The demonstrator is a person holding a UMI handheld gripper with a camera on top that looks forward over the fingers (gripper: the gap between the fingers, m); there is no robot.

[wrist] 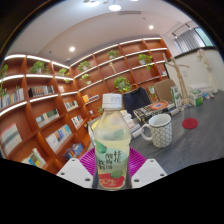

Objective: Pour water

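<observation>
A plastic bottle [111,140] with a white cap, pale yellow-green drink and a green-and-red label stands upright between my fingers. My gripper [111,172] is shut on the bottle, with the magenta pads [139,160] pressing its lower sides. The bottle appears lifted above the table. Just beyond it to the right stands a white mug [159,129] with its handle facing the bottle, on the grey table [190,145].
A red coaster [190,123] lies past the mug. An orange packet [78,122] sits to the bottle's left. Bookshelves [45,105] with plants line the back and left. Chairs and a desk stand behind the mug.
</observation>
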